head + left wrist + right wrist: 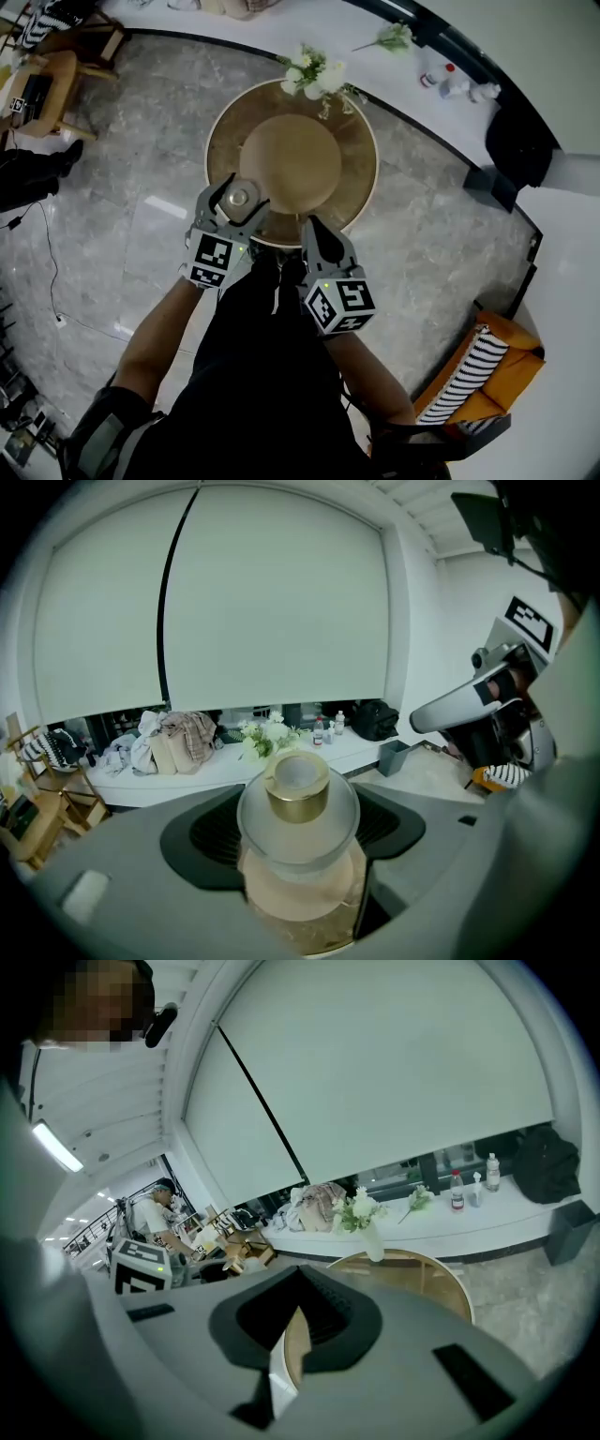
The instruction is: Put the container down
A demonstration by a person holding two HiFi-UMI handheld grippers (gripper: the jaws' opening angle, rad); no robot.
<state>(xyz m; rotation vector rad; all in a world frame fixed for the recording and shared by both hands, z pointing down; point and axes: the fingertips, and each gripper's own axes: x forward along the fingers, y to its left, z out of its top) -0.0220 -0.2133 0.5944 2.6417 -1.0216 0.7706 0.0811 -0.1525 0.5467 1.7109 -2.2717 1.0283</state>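
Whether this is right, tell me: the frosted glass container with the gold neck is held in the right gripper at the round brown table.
Not right. The frosted glass container with the gold neck is held in the left gripper, not the right gripper, at the round brown table. The left gripper view shows its jaws clamped on the container.

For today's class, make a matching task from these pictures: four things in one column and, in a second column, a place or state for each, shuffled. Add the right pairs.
Column one:
1. container
2. right gripper
3. flowers
4. striped cushion

Column two:
A. on the orange chair
B. held between the jaws of the left gripper
C. at the far edge of the round table
D. holds nothing, by the table's near side

Pairs: 1-B; 2-D; 3-C; 4-A
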